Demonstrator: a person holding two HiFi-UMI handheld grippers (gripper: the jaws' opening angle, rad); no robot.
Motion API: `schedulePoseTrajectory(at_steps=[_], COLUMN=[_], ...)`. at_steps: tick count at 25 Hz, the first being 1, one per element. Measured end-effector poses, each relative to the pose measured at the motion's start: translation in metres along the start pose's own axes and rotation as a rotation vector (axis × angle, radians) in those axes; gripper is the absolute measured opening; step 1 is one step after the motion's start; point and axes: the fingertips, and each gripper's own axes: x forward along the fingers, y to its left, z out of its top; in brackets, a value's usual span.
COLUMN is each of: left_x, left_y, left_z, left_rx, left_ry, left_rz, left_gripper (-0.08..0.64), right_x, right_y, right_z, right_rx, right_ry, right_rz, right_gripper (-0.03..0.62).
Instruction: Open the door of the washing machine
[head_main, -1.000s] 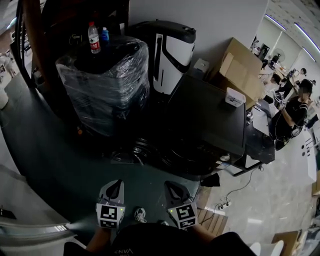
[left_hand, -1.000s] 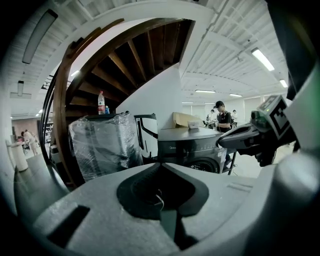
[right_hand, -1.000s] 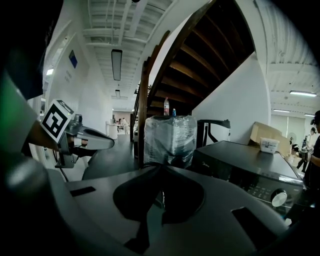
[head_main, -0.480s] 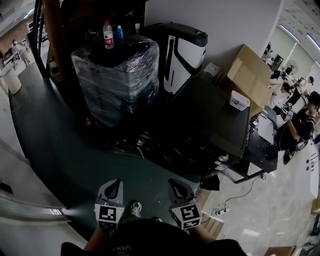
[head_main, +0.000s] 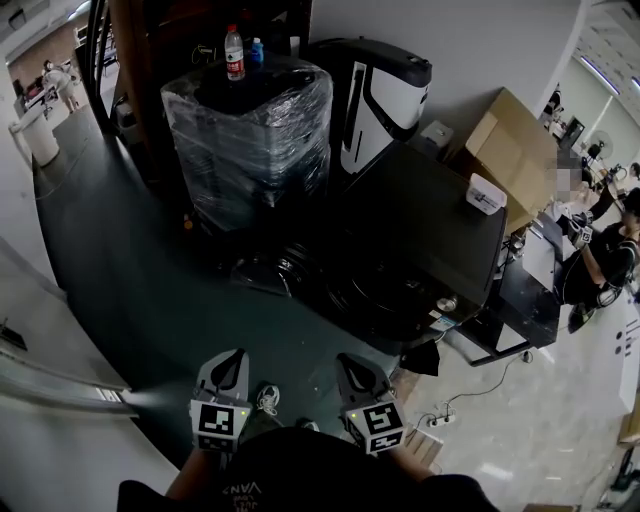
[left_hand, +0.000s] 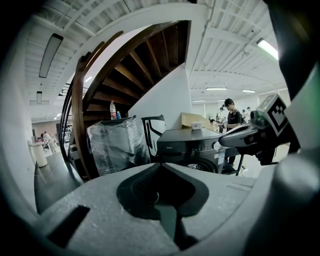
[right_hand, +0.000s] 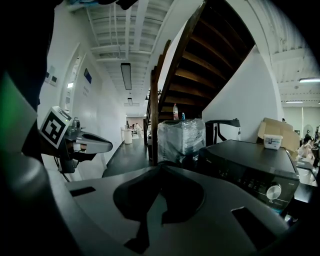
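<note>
Both claws shut and empty: left gripper and right gripper sit side by side. Washing machine stands ahead to the right, well apart, door closed. Open floor lies between, wrapped box beside the machine. Against a second ago, that box sits further right

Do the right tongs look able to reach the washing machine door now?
Probably not yet: the right tongs hang short of the washing machine door, though only floor lies between.
</note>
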Motion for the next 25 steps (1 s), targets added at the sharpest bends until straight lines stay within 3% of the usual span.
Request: schedulePoseTrajectory(at_steps=[13, 25], left_x=[-0.024, -0.025], left_y=[-0.019, -0.040], left_z=[-0.018, -0.022], left_rx=[-0.033, -0.023], left_ry=[0.003, -0.005], left_rz=[0.068, 0.079], left_gripper=[0.017, 0.018], right_x=[-0.012, -0.019], right_y=[0.000, -0.003], right_z=[-0.023, -0.028], right_rx=[0.007, 0.007], right_ry=[0.041, 0.042], right_rz=[0.061, 0.093], right_gripper=[0.003, 0.003])
